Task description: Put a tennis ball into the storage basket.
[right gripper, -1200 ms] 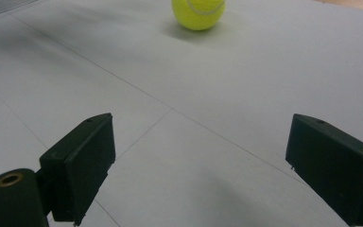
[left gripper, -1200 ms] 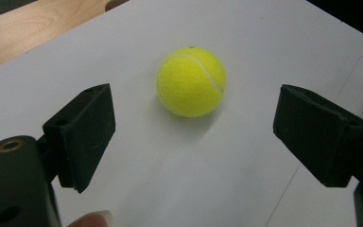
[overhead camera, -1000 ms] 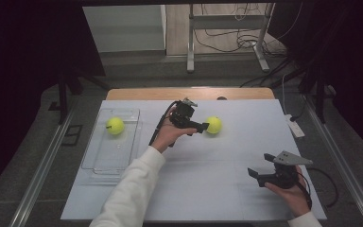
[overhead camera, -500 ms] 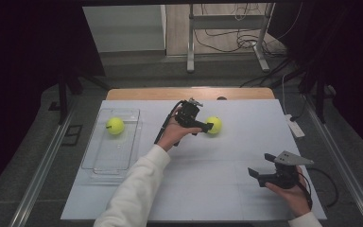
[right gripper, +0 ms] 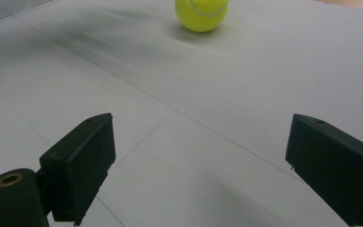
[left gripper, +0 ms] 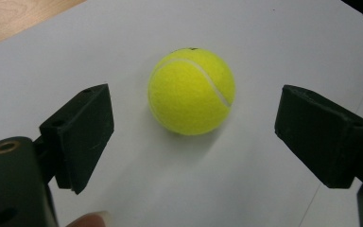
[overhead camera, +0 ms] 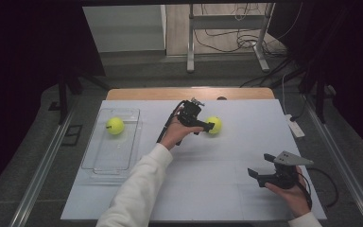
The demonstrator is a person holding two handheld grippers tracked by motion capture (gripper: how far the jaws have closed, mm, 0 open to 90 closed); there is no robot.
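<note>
A yellow tennis ball (overhead camera: 214,125) lies on the white table top, right of centre at the far side. My left gripper (overhead camera: 208,126) reaches it from the left. In the left gripper view the ball (left gripper: 191,91) rests on the table between the open gripper's (left gripper: 194,137) two black jaws, and neither pad touches it. The jaws have just been opening a little. My right gripper (overhead camera: 260,168) is held above the near right of the table, open, with nothing in it (right gripper: 198,165). The same ball (right gripper: 202,13) lies far ahead of it.
A clear plastic tray (overhead camera: 123,156) stands at the table's left with a second tennis ball (overhead camera: 115,126) in its far end. A white power strip (overhead camera: 295,128) lies at the right edge. The left gripper's cable (overhead camera: 168,125) trails across the sheet.
My left gripper has edged to the right, closer around the ball. The right gripper and both balls have kept still.
</note>
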